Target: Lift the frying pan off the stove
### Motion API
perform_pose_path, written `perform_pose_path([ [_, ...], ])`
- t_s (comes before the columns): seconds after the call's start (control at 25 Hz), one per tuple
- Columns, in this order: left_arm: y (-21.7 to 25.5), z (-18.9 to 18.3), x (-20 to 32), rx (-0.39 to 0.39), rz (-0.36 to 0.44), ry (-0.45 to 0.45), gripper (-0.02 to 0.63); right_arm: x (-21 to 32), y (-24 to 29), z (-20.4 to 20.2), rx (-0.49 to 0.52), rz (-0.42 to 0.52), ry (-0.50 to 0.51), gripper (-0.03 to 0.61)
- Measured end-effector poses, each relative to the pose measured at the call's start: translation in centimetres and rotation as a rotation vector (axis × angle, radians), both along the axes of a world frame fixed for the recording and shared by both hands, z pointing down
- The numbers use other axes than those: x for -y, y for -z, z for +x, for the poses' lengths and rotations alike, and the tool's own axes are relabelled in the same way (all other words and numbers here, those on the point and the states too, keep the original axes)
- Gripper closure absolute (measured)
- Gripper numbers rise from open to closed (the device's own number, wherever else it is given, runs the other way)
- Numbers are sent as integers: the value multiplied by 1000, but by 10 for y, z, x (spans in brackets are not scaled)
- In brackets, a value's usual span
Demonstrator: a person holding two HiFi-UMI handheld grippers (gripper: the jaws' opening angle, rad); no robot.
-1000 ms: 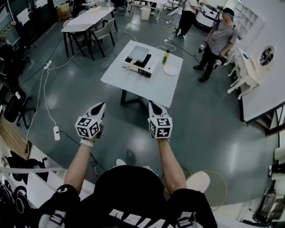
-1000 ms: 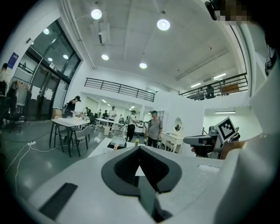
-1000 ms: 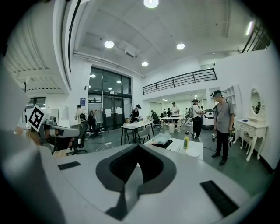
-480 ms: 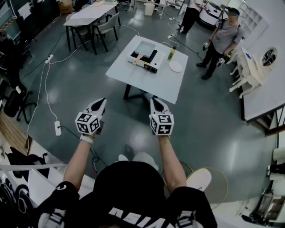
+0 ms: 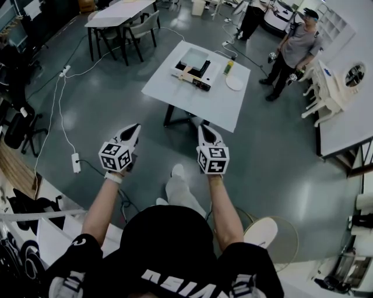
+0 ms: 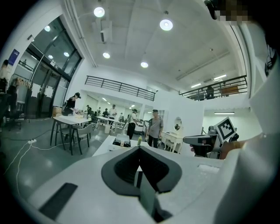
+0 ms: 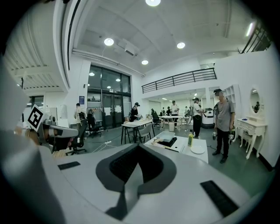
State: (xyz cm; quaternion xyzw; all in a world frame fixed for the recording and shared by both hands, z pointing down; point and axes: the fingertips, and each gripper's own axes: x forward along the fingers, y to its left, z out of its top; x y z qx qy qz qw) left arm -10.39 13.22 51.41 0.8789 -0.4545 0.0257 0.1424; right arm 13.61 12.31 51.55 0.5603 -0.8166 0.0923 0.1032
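The frying pan (image 5: 194, 58) is a pale square pan with a wooden handle (image 5: 186, 72). It sits on a black-and-white stove (image 5: 202, 75) on a white table (image 5: 186, 99) a few steps ahead of me. My left gripper (image 5: 134, 128) and right gripper (image 5: 203, 129) are held side by side in the air, well short of the table, both shut and empty. The right gripper view shows its jaws (image 7: 139, 147) together, with the pan (image 7: 168, 138) far beyond. In the left gripper view the jaws (image 6: 139, 149) are closed too, and the stove (image 6: 121, 141) is small in the distance.
A green bottle (image 5: 229, 67) and a white plate (image 5: 235, 83) stand on the table right of the stove. A person (image 5: 294, 49) stands beyond its right end. Another table with chairs (image 5: 119, 17) is at far left. A cable and power strip (image 5: 76, 163) lie on the floor at left.
The table with the stove has come nearer and shifted slightly right in the head view. A leg and shoe now show below the grippers. Both grippers stay shut and level.
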Motion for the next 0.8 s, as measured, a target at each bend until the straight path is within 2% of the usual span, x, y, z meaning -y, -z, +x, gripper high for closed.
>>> perform_pose_path([
  [0.8,-4,-24,49,-1,5,-1,615,52,-2,-27,-12,7,13,583],
])
